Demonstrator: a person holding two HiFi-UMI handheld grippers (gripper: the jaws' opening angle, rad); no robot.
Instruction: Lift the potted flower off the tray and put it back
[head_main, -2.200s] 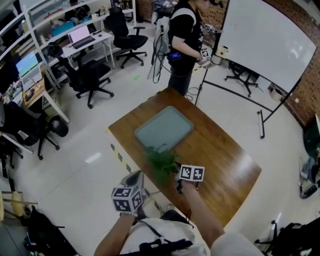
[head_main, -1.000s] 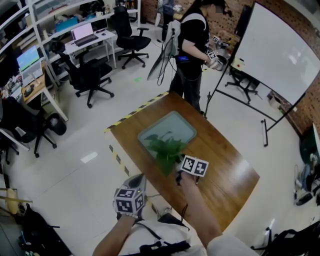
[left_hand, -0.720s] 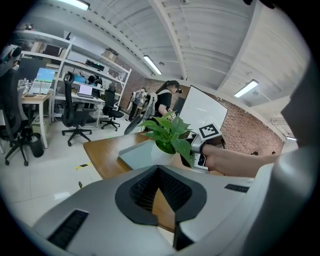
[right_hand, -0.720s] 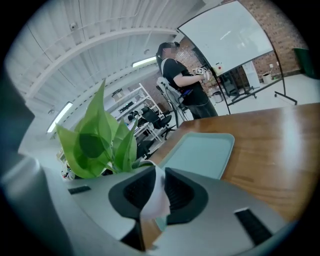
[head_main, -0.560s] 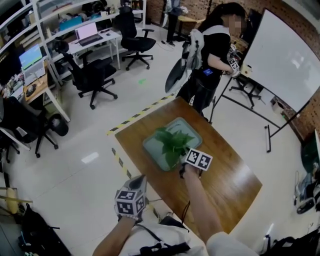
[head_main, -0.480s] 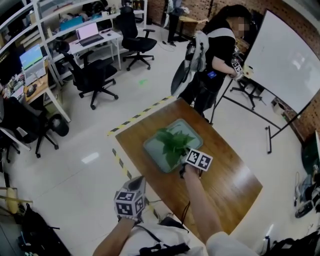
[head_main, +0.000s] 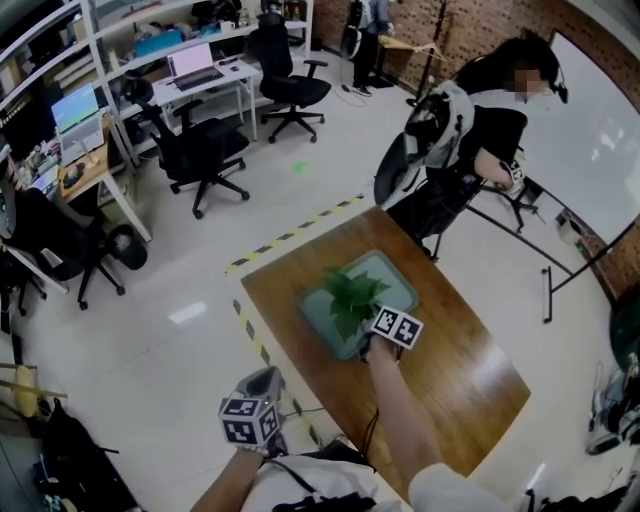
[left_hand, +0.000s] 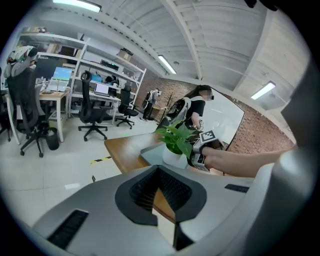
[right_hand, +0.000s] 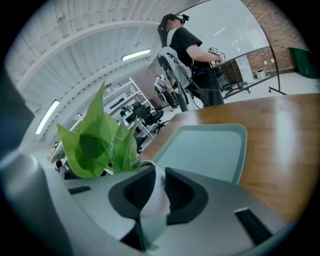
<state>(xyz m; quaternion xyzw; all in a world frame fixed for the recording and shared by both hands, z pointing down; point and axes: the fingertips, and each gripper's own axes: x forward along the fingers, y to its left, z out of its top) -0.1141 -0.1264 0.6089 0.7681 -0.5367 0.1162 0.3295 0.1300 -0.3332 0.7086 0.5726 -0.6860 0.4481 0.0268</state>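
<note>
A green leafy plant (head_main: 350, 292) in a white pot (left_hand: 172, 156) is over the near part of the pale green tray (head_main: 402, 280) on the wooden table (head_main: 470, 370). My right gripper (head_main: 366, 342) is shut on the pot's rim; in the right gripper view the white rim (right_hand: 159, 192) sits between the dark pads, leaves (right_hand: 100, 142) at left, tray (right_hand: 210, 147) ahead. I cannot tell whether the pot touches the tray. My left gripper (head_main: 264, 378) hangs off the table's near left corner, shut and empty. In the left gripper view, the plant (left_hand: 176, 139) and right gripper (left_hand: 197, 159) lie ahead.
A person in black (head_main: 470, 130) stands at the table's far side near a whiteboard (head_main: 600, 170). Office chairs (head_main: 200, 150) and desks fill the back left. Yellow-black tape (head_main: 290, 235) marks the floor along the table's left edges.
My right gripper has carried the plant forward from the table's near edge to over the tray and slightly down. The left gripper drifted a little. The person behind moved right.
</note>
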